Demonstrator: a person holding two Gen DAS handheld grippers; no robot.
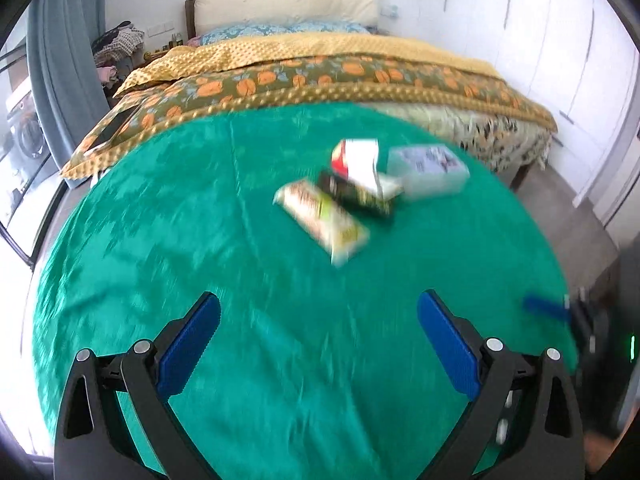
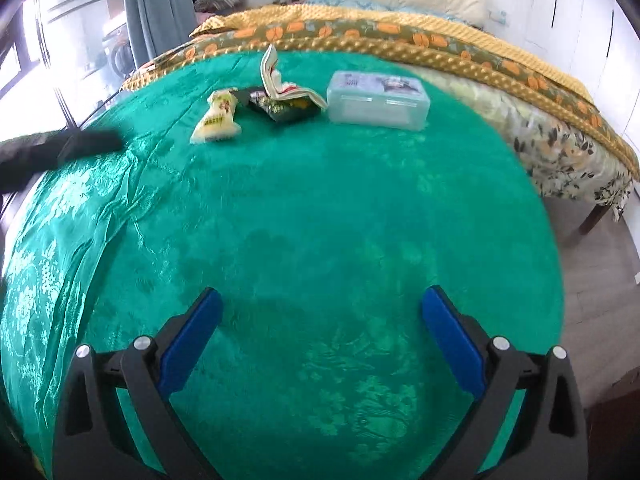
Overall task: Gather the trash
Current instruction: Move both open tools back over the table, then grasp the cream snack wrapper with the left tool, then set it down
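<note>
Three pieces of trash lie together on a green-clothed table (image 1: 200, 220) (image 2: 320, 200): a pale yellow snack wrapper (image 1: 324, 220) (image 2: 217, 118), a black wrapper (image 1: 354, 192) (image 2: 280, 108) and a red-and-white wrapper (image 1: 358, 160) (image 2: 276, 76). A clear plastic box (image 1: 430, 170) (image 2: 378, 100) with its lid on sits just right of them. My left gripper (image 1: 318, 320) is open over the near cloth, well short of the pile. My right gripper (image 2: 320, 316) is open too, farther back. Both hold nothing. The right gripper's blue fingertip (image 1: 546, 308) shows at the right edge of the left wrist view.
A bed (image 1: 320, 72) (image 2: 400, 36) with a yellow and orange-flowered blanket stands right behind the table. A grey curtain (image 1: 60, 60) and window are at the left, white cupboards (image 1: 560, 40) at the right. The left gripper appears as a dark blurred shape (image 2: 60, 148).
</note>
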